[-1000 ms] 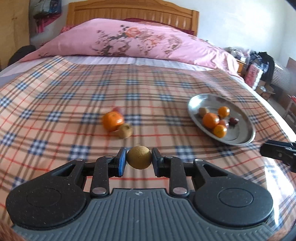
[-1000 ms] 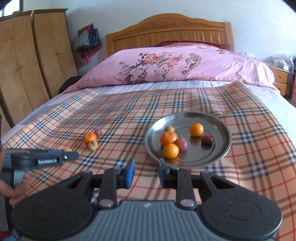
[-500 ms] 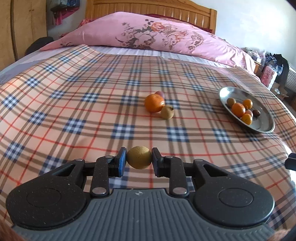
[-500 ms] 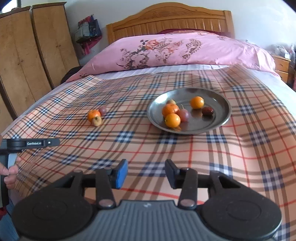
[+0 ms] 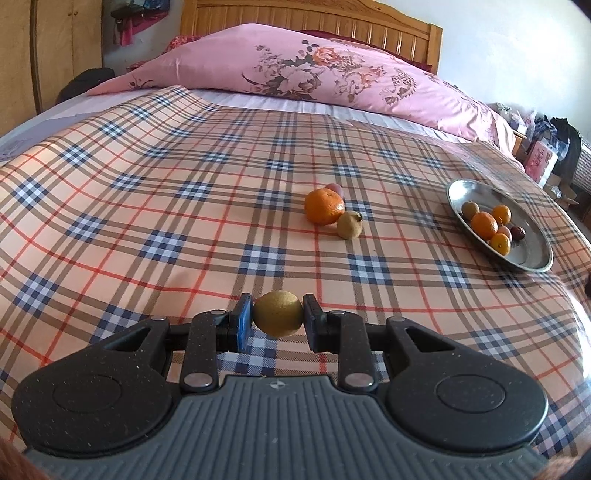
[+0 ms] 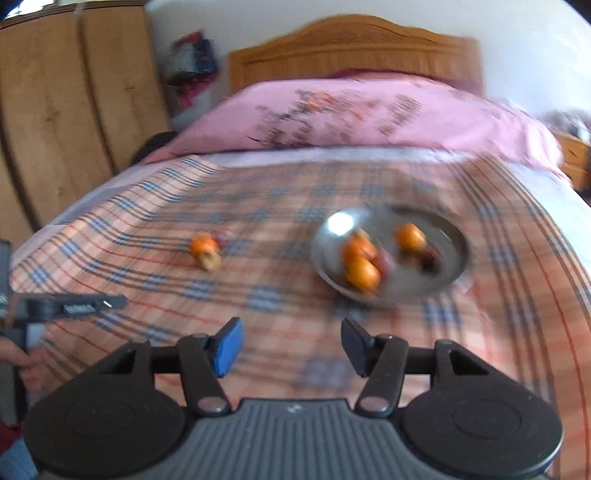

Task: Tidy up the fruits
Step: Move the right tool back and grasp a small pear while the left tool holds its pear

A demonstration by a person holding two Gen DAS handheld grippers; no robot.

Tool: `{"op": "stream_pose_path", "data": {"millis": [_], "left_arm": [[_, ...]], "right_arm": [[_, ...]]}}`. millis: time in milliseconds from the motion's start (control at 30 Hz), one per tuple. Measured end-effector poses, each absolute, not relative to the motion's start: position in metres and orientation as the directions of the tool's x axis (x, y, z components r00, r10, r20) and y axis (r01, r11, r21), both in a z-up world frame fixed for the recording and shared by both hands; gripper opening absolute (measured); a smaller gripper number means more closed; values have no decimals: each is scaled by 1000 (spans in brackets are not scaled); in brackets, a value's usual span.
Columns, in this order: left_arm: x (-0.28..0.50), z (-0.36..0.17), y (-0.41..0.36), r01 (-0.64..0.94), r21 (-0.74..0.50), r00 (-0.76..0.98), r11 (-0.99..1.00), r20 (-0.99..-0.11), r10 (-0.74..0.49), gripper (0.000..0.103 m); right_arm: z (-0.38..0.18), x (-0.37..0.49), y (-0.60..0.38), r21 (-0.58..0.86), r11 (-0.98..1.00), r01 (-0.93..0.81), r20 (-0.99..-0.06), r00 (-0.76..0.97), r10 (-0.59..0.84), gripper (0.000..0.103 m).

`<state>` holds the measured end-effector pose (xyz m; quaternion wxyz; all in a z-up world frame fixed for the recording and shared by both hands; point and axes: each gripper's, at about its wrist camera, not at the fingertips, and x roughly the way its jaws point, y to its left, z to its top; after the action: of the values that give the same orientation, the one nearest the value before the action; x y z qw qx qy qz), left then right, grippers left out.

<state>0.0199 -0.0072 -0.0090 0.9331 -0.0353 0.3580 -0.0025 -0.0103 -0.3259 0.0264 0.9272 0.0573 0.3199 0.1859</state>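
My left gripper (image 5: 277, 320) is shut on a yellow-brown round fruit (image 5: 277, 314), held above the plaid bedspread. Ahead of it lie an orange (image 5: 324, 206), a small brownish fruit (image 5: 349, 225) touching it, and a reddish fruit (image 5: 334, 189) behind. A metal plate (image 5: 532, 258) at the right holds several fruits. My right gripper (image 6: 291, 345) is open and empty above the bedspread, short of the plate (image 6: 443, 284). The right view is blurred; the orange (image 6: 202, 246) lies left of the plate there.
A pink pillow (image 5: 314, 77) and wooden headboard (image 5: 303, 18) lie at the far end. Wardrobes (image 6: 74, 96) stand at the left. The left gripper's side (image 6: 74, 306) and hand show at the left of the right view. Clutter (image 5: 546, 147) sits right of the bed.
My left gripper, still holding the fruit, has swung left and back, so the plate shifted right. My right gripper has opened wider and pulled back from the plate.
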Motion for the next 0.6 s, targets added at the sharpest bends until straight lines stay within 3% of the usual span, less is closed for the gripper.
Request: {"op": "stream_pose_path", "data": {"millis": [67,267,500,600], "left_arm": [[21,-8,-4,-27,-68,746,997,-666,-25,32],[29,-9,7,-48,-82,750,995,-661,-19,32],[41,-12,19,-63,-80,752,995,-659,-5,32],[49,-14,24,-76,-92,752,993,-659,-3,31]], "right_arm": [[39,7,-308,213,908,-362,-556,719,417,68],[44,83,-236,189,851,-490,-580,643,500,76],[-23,146,-166,144,837,-528,-676,565,473,69],[-41,160,-147,121,835,-537,-693,556,458,59]]}}
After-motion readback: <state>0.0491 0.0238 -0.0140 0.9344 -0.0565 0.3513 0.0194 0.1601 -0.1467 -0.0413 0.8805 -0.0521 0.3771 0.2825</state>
